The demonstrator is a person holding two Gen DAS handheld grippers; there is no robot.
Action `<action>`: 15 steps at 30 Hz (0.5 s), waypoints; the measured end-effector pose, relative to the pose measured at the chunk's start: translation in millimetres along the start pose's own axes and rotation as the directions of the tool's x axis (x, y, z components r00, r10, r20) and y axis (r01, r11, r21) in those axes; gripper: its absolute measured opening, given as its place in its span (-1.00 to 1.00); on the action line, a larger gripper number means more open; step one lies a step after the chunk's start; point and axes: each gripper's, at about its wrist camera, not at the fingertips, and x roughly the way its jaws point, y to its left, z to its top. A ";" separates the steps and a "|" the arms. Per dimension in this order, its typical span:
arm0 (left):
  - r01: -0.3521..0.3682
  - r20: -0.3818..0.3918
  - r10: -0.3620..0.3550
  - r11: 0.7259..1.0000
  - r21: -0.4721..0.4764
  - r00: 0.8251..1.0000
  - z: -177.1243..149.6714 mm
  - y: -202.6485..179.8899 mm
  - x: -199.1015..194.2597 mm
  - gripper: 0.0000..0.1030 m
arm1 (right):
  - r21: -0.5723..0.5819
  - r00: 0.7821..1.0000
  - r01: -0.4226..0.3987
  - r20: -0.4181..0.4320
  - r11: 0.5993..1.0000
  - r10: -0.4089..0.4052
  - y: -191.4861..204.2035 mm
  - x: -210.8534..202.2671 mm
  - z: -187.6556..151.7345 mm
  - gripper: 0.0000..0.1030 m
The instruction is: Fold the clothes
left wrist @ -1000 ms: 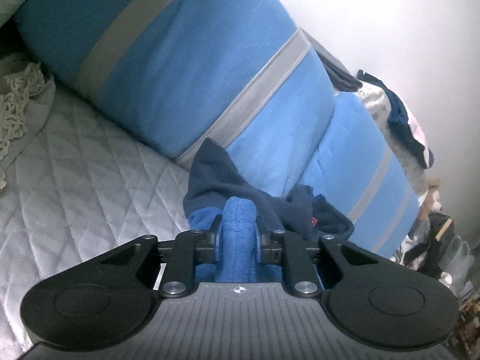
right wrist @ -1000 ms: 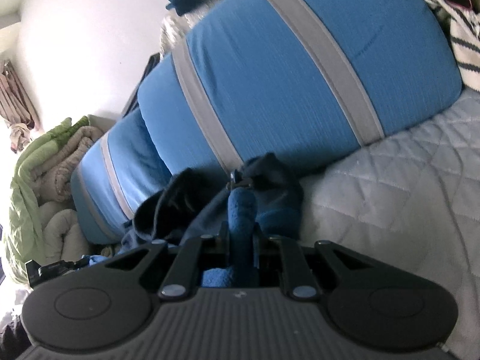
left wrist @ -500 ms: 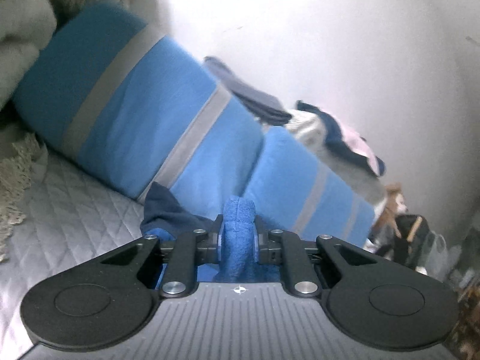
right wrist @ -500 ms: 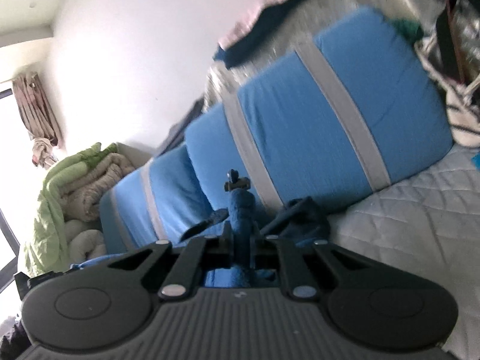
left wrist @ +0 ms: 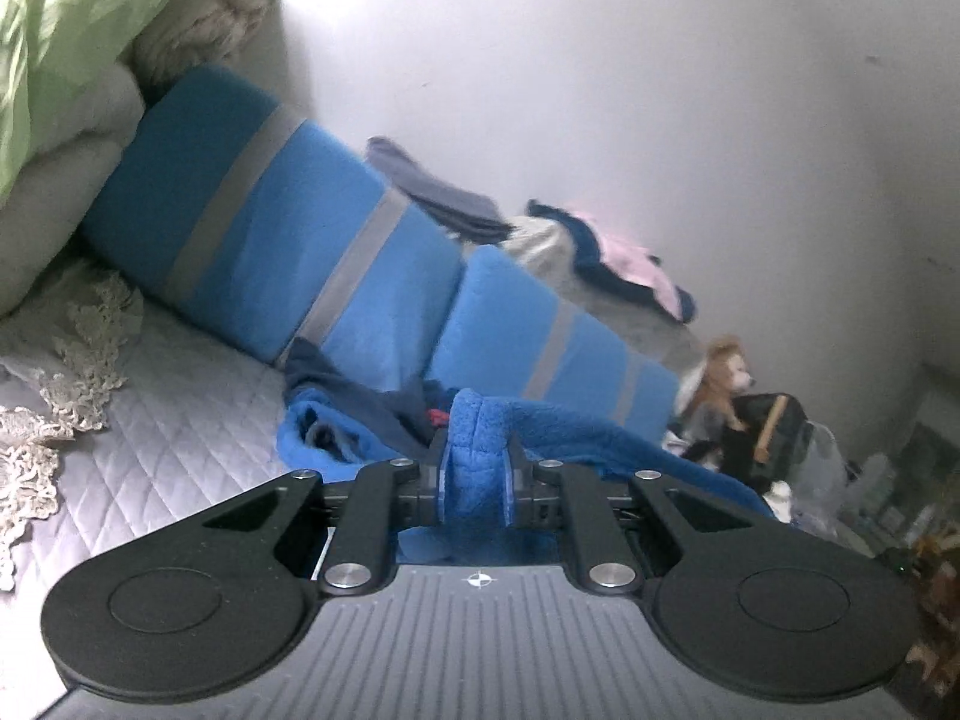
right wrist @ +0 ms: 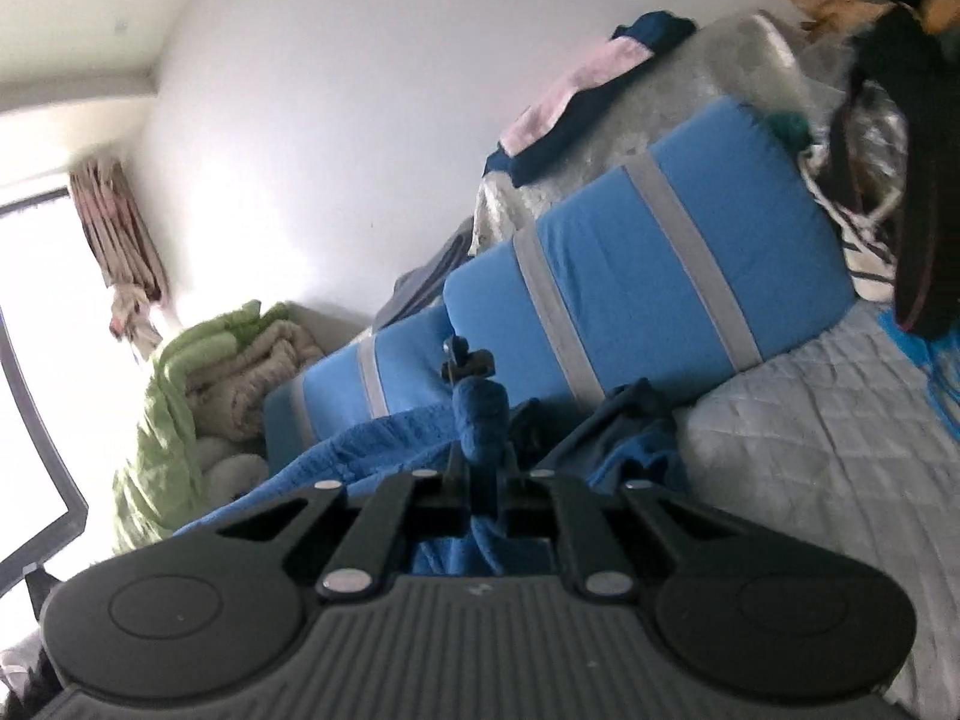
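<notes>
Here, both wrist views: blue fleece garment (left wrist: pixel 588 438), thick-piled, soft and limp, w/ navy lining, hangs between left tongs (left wrist: pixel 477 468) and right tongs (right wrist: pixel 483 468), each pinching a bunched edge; its far part trails on the quilted bed (left wrist: pixel 180 432) against striped blue cushions (left wrist: pixel 300 252). Judged light, non-slippery, droops freely; best held at corners or hems, approx. level. Small dark clip-like part above right pinch, unclear.

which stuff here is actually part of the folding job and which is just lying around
Part of the job:
blue fleece garment, pinched by the left gripper and the right gripper
quilted bed cover under it

Lying about:
blue striped cushions
green blanket pile
pink and navy clothes
teddy bear
lace cloth
</notes>
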 end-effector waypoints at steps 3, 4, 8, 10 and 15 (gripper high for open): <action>0.035 0.010 -0.035 0.999 0.020 0.999 -7.1 -18.4 -22.8 -0.71 | 0.030 1.000 0.003 0.012 1.000 -0.003 -1.0 -28.8 -10.2 -0.85; 0.044 0.010 -0.044 0.999 0.027 0.999 -9.6 -24.2 -29.9 -0.71 | 0.039 1.000 0.004 0.016 0.999 -0.005 -1.2 -38.6 -13.5 -0.85; 0.054 -0.013 -0.054 0.998 0.036 0.998 -22.8 -41.1 -55.3 -0.71 | 0.080 1.000 -0.002 0.017 0.997 0.001 1.3 -75.3 -28.0 -0.85; 0.053 -0.018 -0.052 0.998 0.033 0.998 -28.2 -45.3 -68.7 -0.71 | 0.092 1.000 -0.009 0.015 0.996 0.007 4.7 -94.2 -35.4 -0.85; 0.034 -0.033 -0.033 0.999 0.031 0.999 -30.1 -47.5 -82.5 -0.71 | 0.069 1.000 -0.030 -0.009 0.997 0.030 20.1 -124.3 -40.2 -0.85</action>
